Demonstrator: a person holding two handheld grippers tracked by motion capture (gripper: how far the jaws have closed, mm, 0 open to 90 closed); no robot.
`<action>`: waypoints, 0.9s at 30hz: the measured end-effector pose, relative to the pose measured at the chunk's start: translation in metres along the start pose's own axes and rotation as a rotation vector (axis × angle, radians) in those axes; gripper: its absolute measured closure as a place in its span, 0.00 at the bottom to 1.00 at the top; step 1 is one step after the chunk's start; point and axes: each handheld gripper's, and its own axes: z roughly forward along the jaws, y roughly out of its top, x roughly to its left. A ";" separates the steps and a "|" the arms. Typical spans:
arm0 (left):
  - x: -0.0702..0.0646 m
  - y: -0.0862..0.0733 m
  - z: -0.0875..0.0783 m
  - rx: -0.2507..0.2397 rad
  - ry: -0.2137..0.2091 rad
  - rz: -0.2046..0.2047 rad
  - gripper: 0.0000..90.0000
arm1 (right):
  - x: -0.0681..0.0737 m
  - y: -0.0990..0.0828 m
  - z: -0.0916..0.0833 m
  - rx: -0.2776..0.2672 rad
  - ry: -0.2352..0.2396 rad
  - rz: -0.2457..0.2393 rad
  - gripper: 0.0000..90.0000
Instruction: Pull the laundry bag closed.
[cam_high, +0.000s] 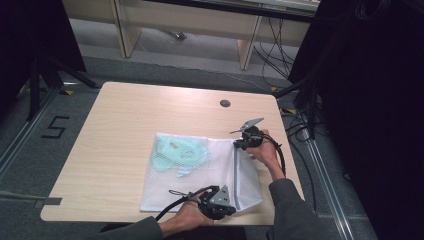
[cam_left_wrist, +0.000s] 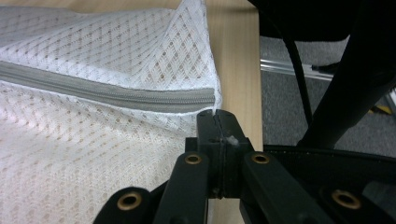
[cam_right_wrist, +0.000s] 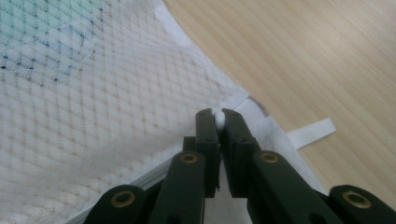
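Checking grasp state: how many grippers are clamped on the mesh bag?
2. The left gripper pinches the mesh bag at its near zipper end; the right gripper pinches the far end, on a small white piece.

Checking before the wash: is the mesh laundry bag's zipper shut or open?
Shut where visible: the grey zipper on the mesh laundry bag runs closed to the corner by the left tongs. Its far end: cannot tell.

Mesh laundry bag (cam_high: 200, 172): pale green garment (cam_high: 175, 154) inside blurs through the netting, kind unclear. Left tool (cam_high: 231, 209) covers the near zipper (cam_left_wrist: 107, 94) end beside the bag's corner. White bit pinched in right tool (cam_right_wrist: 218, 122) too small to identify. Bag cropped in both gripper views.
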 end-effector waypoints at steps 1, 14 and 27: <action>0.000 -0.001 0.000 -0.005 -0.002 -0.010 1.00 | 0.001 0.001 0.000 0.007 -0.009 0.009 0.96; 0.004 -0.006 0.000 -0.014 -0.007 -0.066 1.00 | -0.003 0.003 0.003 0.006 -0.012 0.022 0.96; 0.006 -0.004 -0.003 -0.003 -0.007 -0.077 1.00 | -0.003 0.007 0.006 -0.002 -0.028 0.021 0.96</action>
